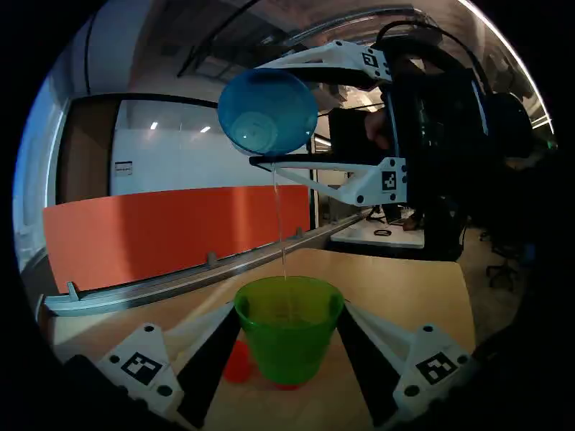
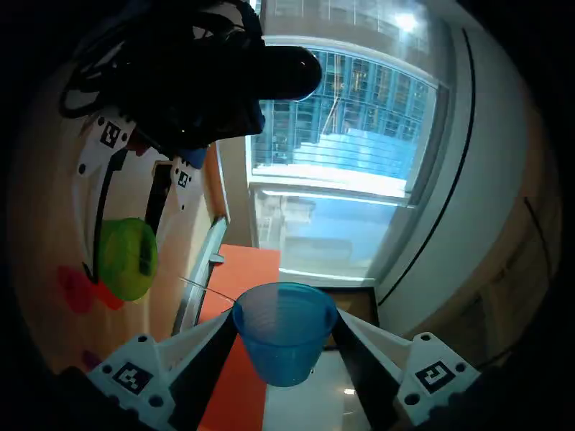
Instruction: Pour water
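Pouring is happening right now: the right claw (image 2: 285, 325) is clamping the blue cup (image 1: 267, 111) by its sides and tipping it far over, high above the green cup (image 1: 290, 337). The left claw (image 1: 289, 320) is gripping the green cup from both sides, upright and low over the desk (image 1: 410, 280). I cannot tell whether its base is touching the wood. A thin stream of water (image 1: 279, 215) is falling from the blue cup's lower lip and landing inside the green rim, near its middle.

By my judgement, doing this step well is asking for a slow, small increase in tilt, so the stream is thickening without running back along the blue wall. The lip should be sitting straight above the green cup's centre, with the green cup level. Both cups are looking like thin plastic, so a gentle squeeze is the safer choice. A red patch (image 1: 237, 363) is lying on the desk just beside the green cup.
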The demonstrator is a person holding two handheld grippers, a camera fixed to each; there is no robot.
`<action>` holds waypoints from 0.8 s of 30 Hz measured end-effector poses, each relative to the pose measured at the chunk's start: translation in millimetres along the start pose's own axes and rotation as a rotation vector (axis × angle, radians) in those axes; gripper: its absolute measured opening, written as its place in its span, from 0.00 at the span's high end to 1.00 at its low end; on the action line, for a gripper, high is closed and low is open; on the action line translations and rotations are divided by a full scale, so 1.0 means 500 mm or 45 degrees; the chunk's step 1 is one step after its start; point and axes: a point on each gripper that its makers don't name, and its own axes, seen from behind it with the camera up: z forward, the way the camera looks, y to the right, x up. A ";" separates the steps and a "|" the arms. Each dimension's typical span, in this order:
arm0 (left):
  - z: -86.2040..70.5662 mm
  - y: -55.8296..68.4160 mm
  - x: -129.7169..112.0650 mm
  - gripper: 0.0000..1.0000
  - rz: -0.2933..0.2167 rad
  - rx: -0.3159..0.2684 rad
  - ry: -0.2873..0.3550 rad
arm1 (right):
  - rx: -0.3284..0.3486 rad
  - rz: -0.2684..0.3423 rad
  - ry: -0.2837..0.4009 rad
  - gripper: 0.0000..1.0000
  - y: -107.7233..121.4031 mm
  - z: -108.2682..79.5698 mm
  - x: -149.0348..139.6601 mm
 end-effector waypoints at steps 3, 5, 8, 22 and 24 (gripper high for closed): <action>0.001 0.000 -0.001 0.13 -0.003 0.001 0.002 | -0.001 -0.019 0.000 0.09 0.001 0.000 0.002; 0.001 -0.001 -0.001 0.13 -0.005 0.002 0.003 | -0.001 -0.026 0.001 0.09 0.000 0.001 0.004; 0.001 -0.002 -0.001 0.13 -0.006 0.003 0.004 | 0.000 -0.033 0.003 0.09 0.000 0.001 0.007; -0.004 -0.003 0.002 0.13 -0.004 0.011 0.005 | -0.004 0.075 0.014 0.09 -0.001 -0.007 0.004; -0.006 -0.003 0.003 0.13 -0.003 0.012 0.005 | -0.002 0.125 0.015 0.09 -0.001 -0.010 -0.001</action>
